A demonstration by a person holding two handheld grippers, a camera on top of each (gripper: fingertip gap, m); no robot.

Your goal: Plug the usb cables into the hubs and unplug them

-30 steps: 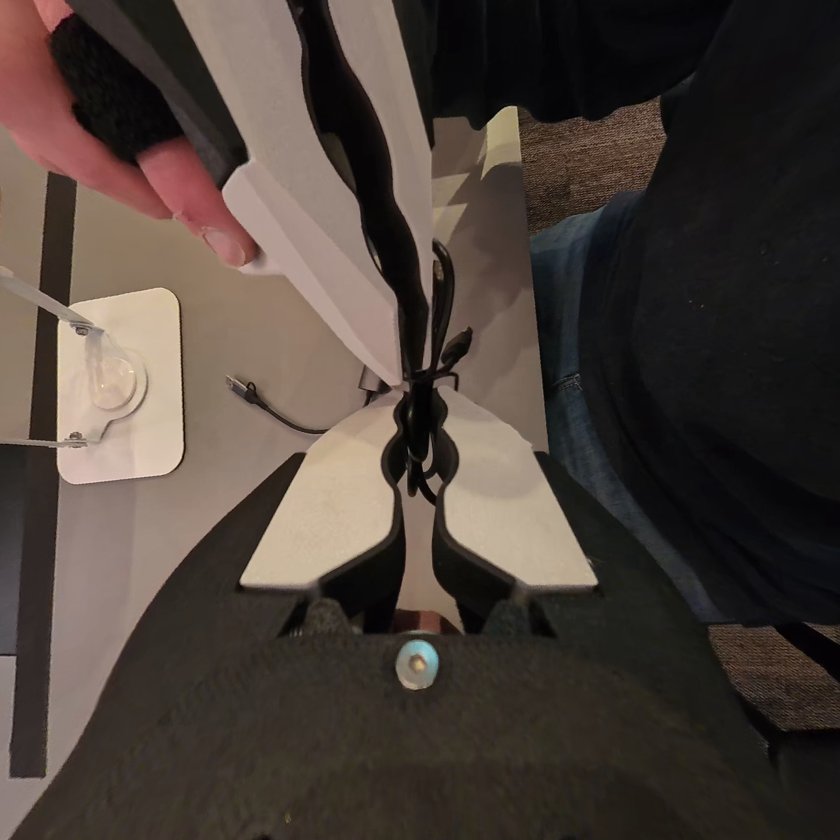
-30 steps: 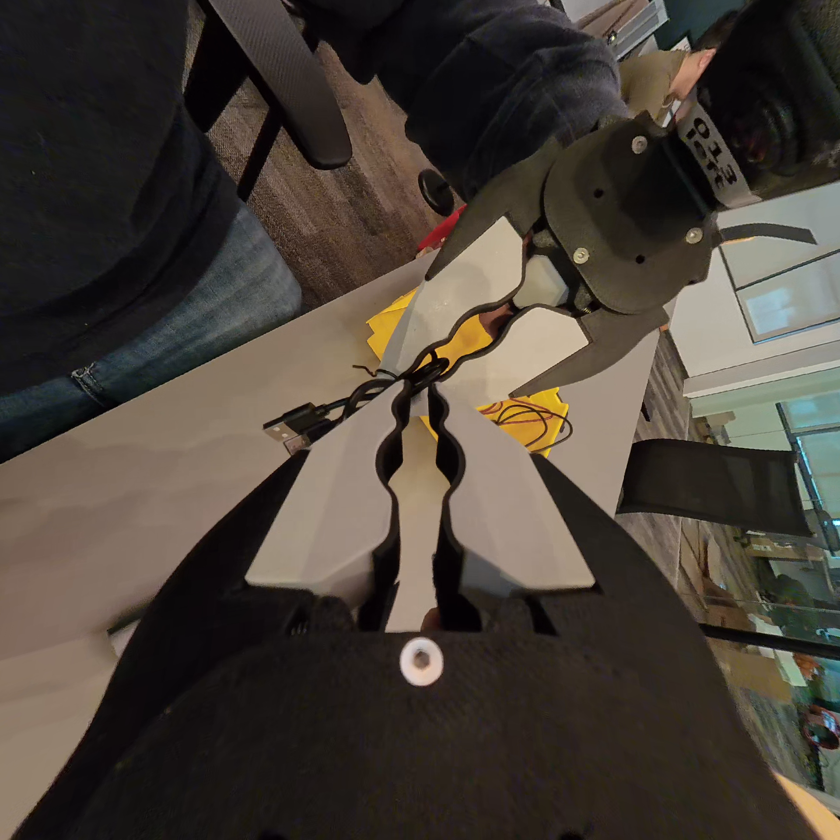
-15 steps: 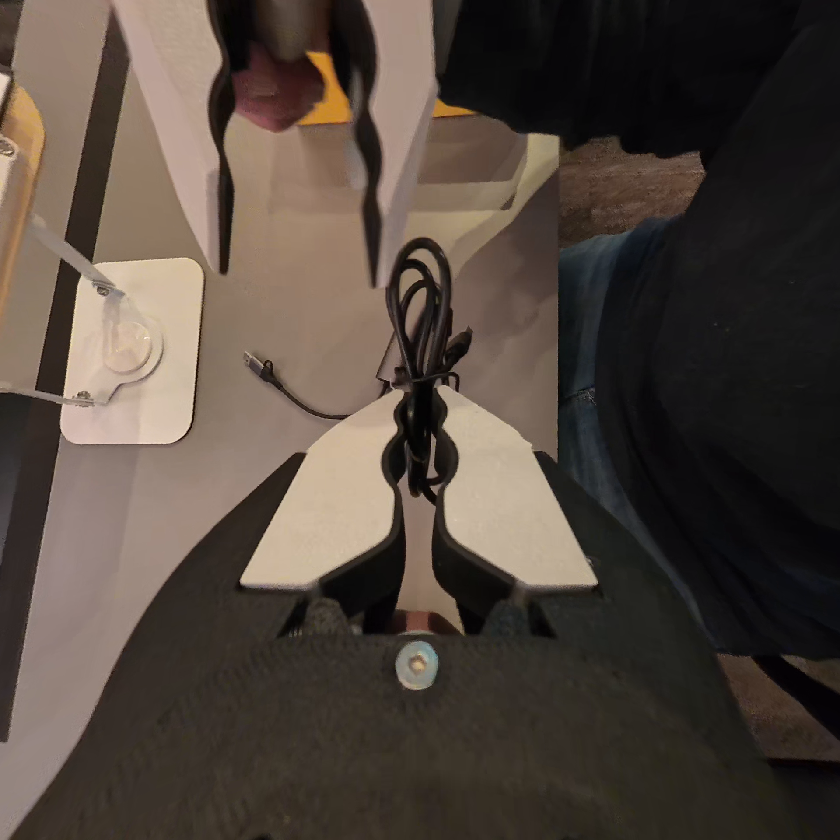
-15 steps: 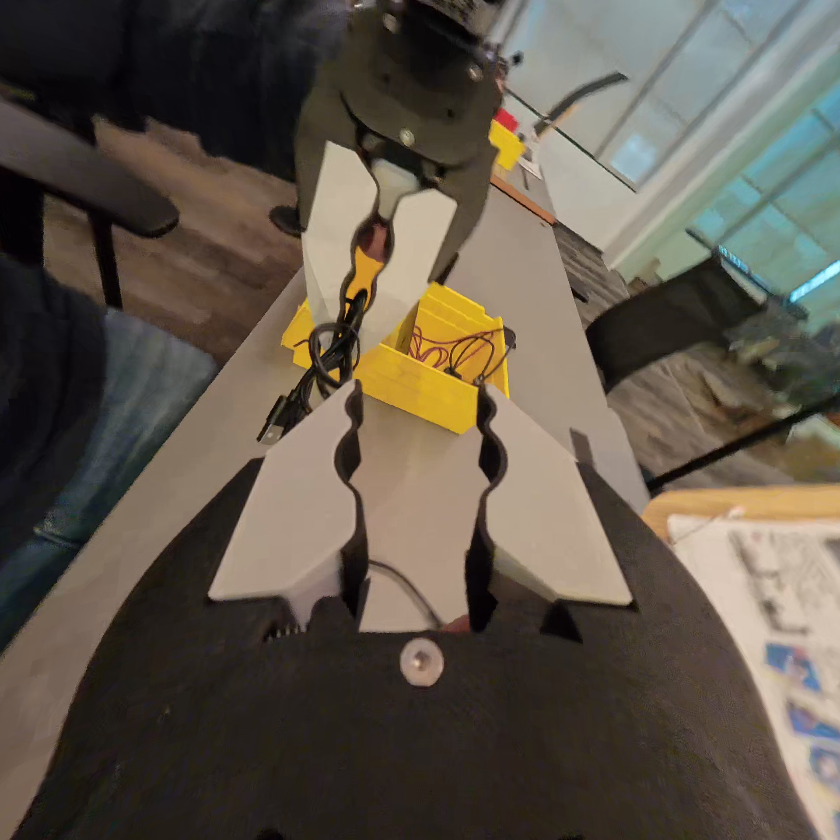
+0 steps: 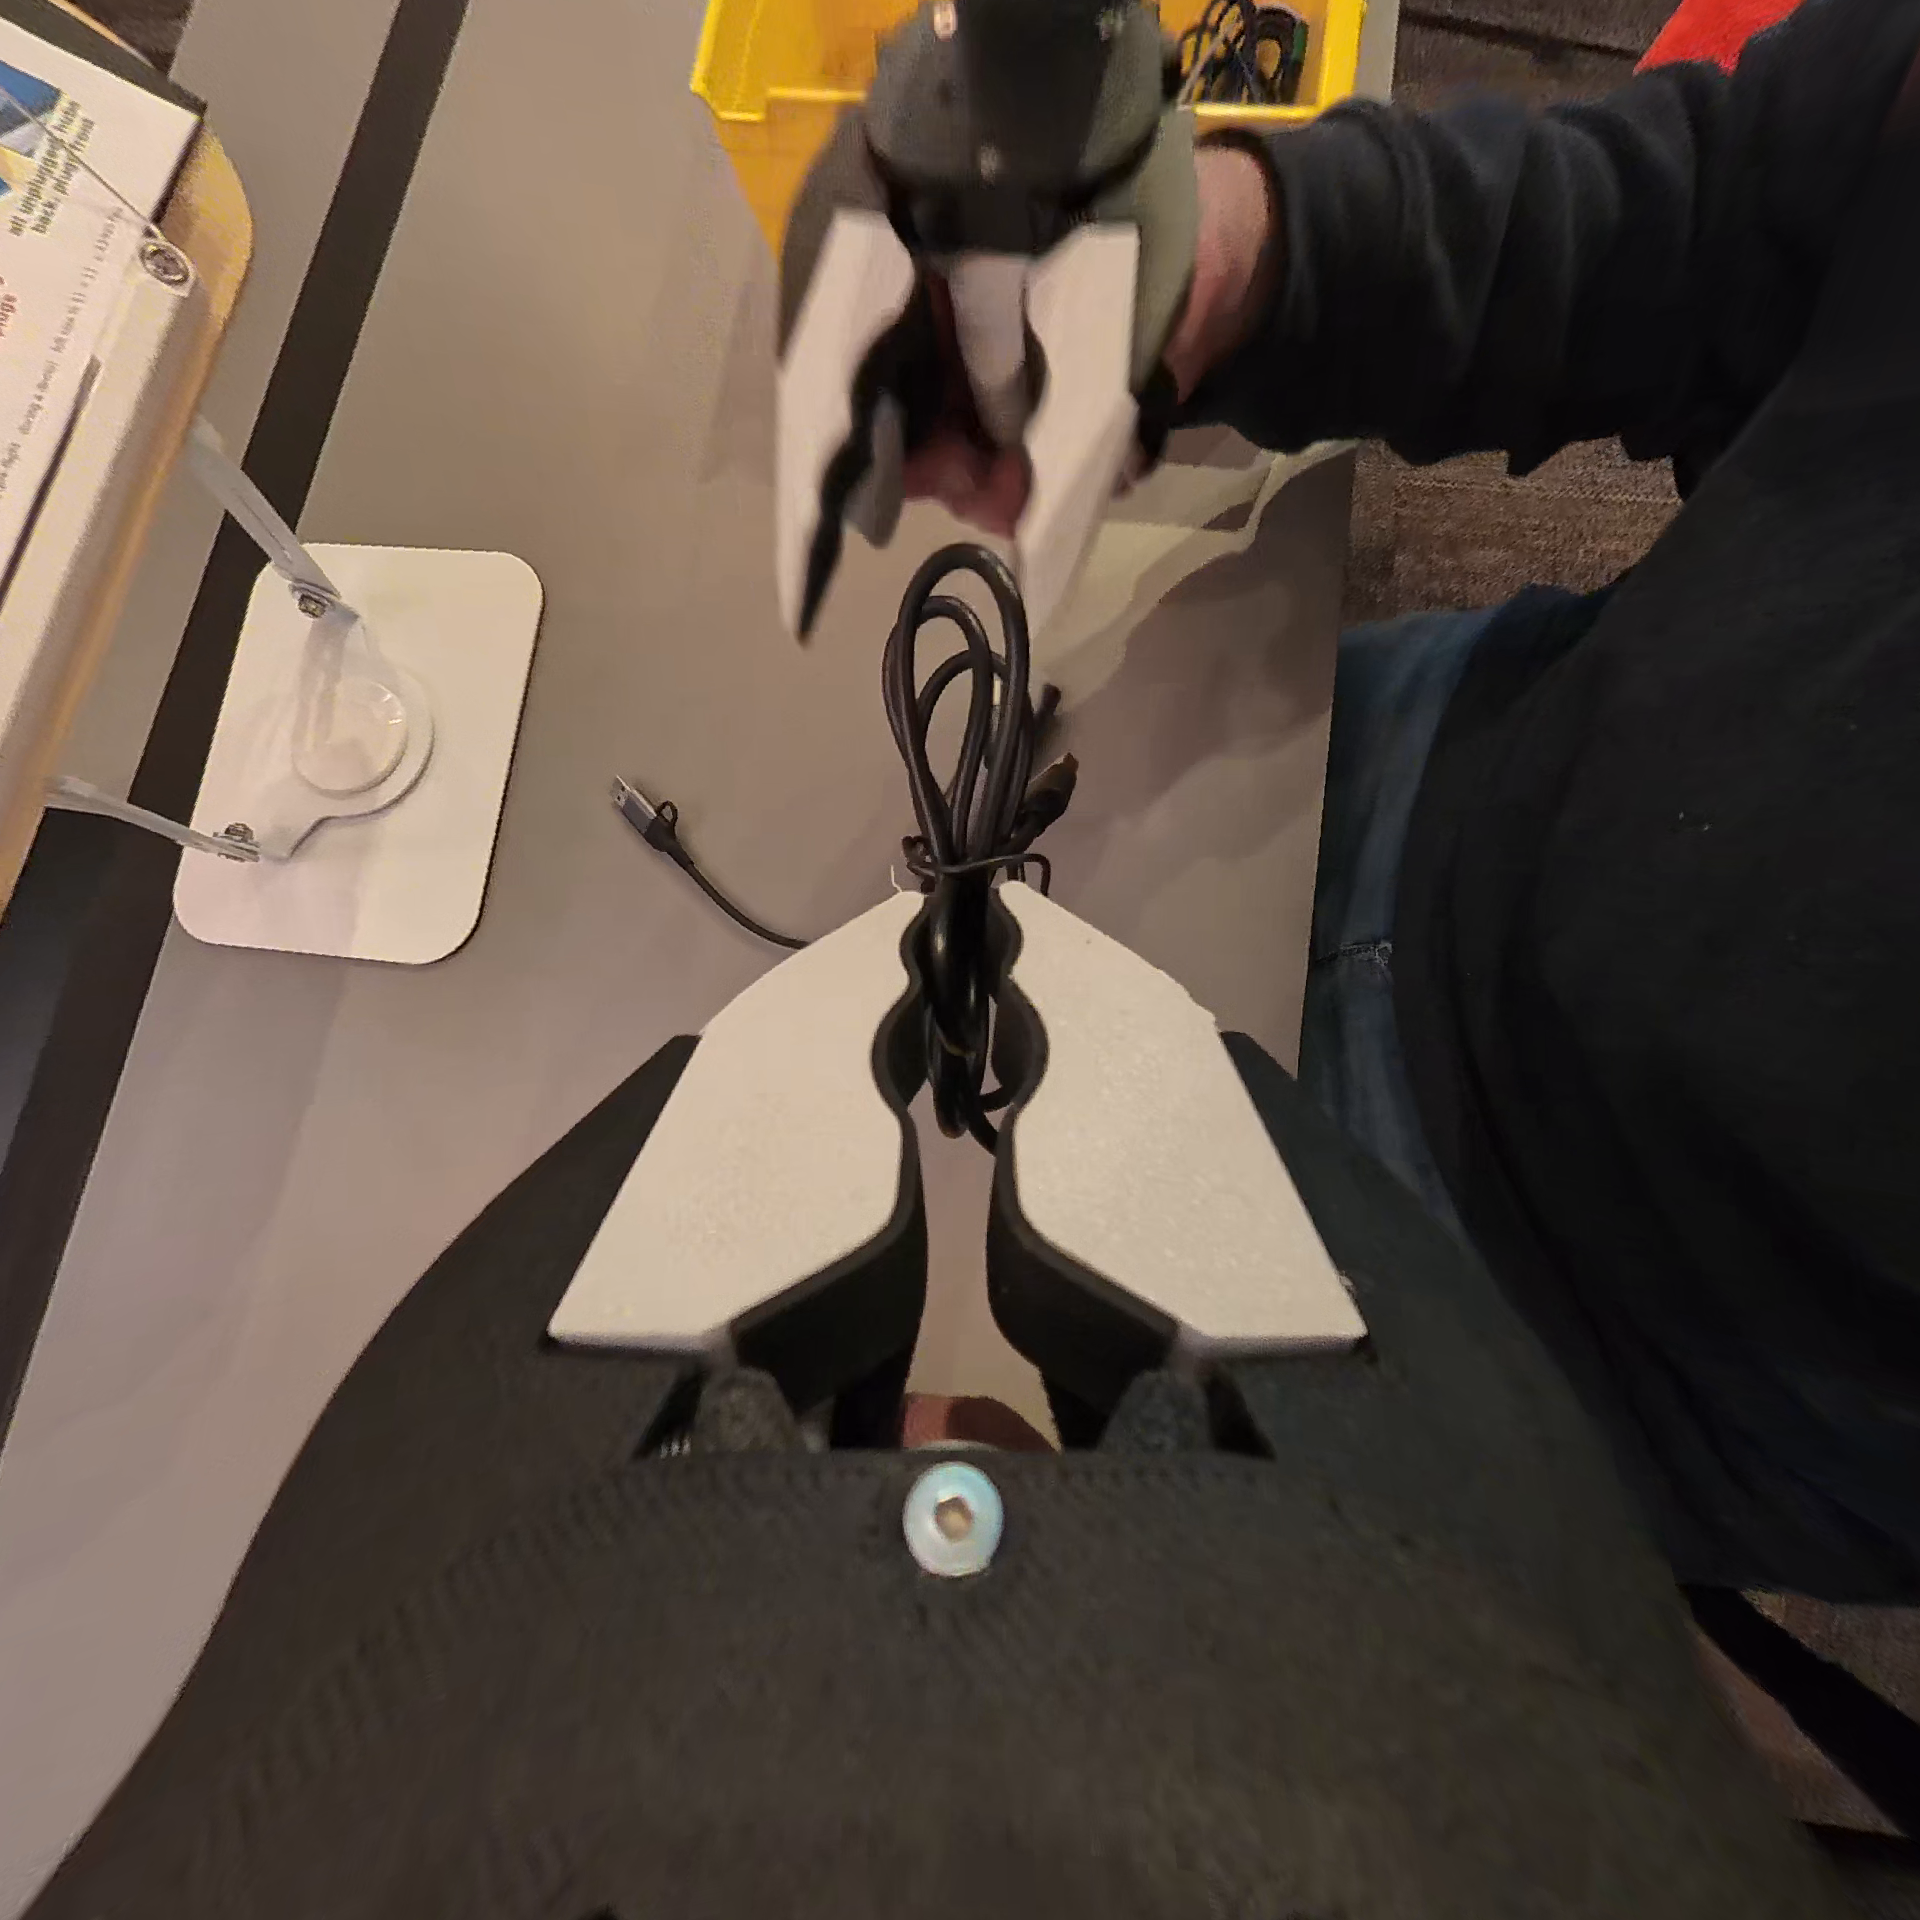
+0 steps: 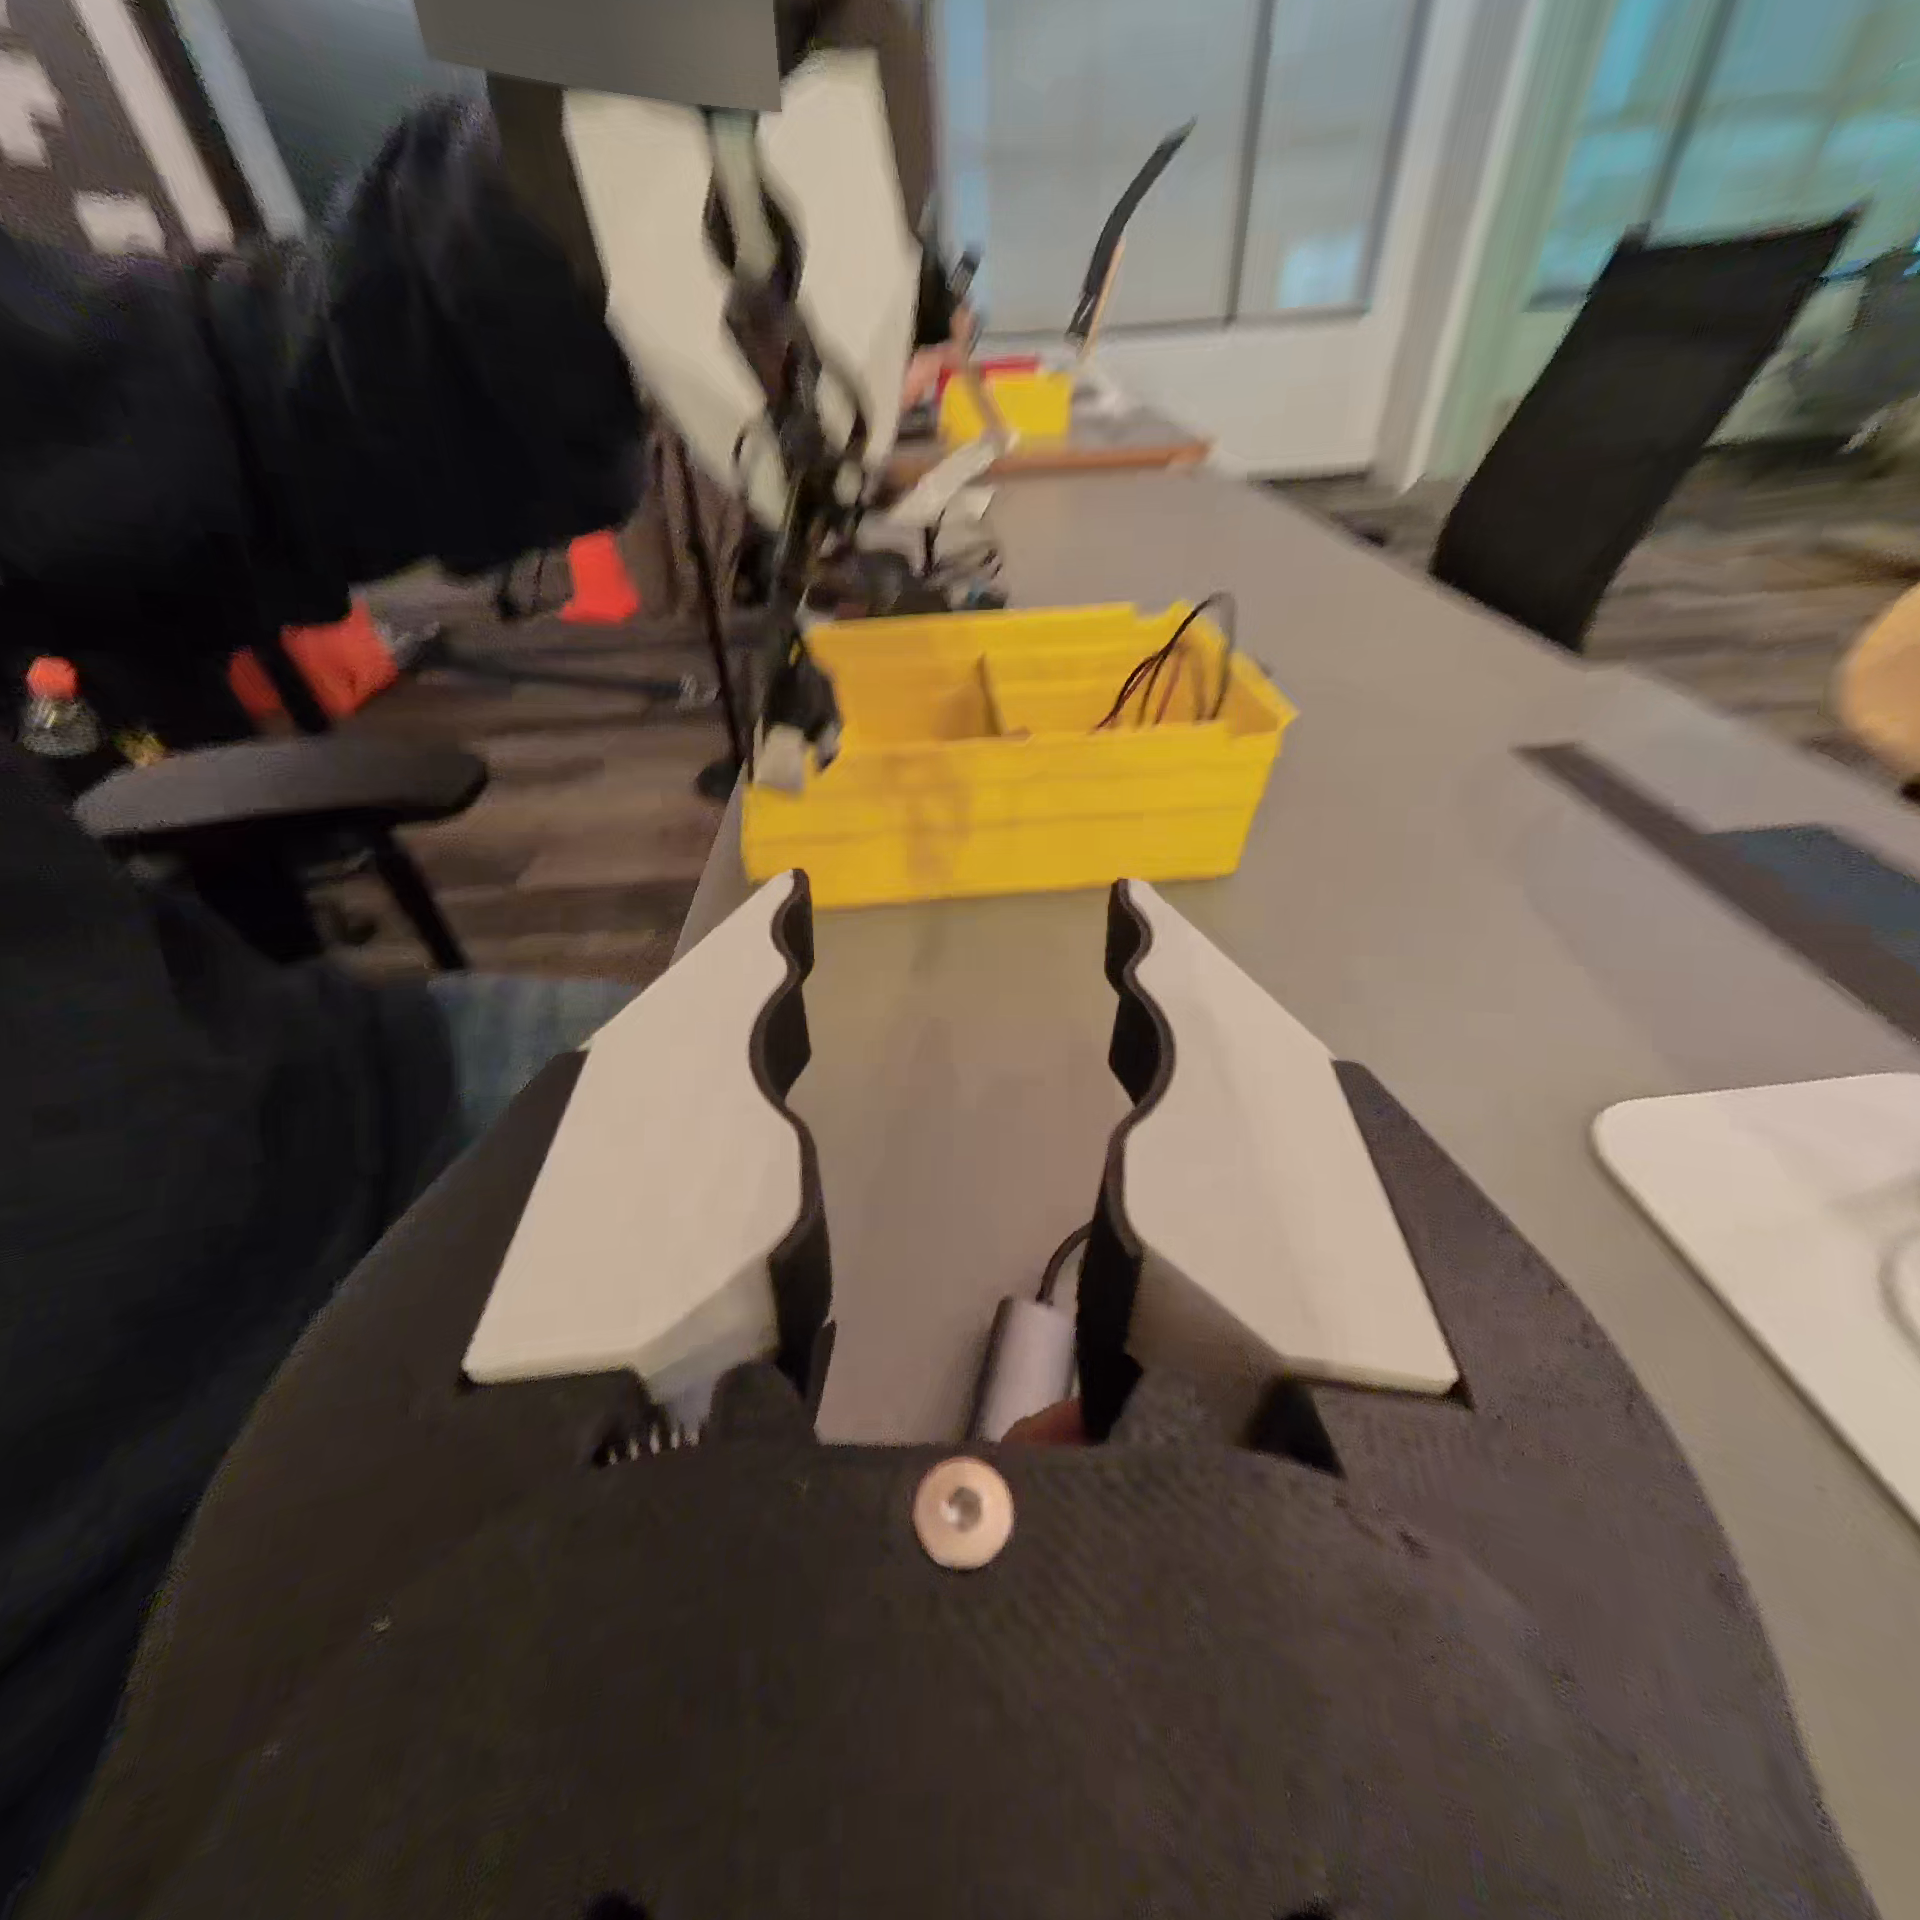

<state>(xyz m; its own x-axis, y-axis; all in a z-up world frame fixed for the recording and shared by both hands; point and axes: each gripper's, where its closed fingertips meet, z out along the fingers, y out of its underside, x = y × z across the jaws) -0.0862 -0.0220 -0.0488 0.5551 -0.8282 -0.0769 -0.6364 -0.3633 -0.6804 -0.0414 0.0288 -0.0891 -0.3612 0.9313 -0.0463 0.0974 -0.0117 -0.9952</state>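
Warm indoor light, soft shadows on the grey table (image 5: 582,436); wide-angle bending at edges; the right gripper (image 5: 914,582) smeared by motion blur; bright windows (image 6: 1143,156) washed out behind

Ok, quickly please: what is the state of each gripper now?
Left gripper: closed on the bundled black usb cable.
Right gripper: open, holding nothing.

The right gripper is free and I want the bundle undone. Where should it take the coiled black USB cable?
Probably at the loop end of the coiled black USB cable, coming from beyond the closed left gripper. The loops stick out clear there, while the wire tie sits right at the fingertips.
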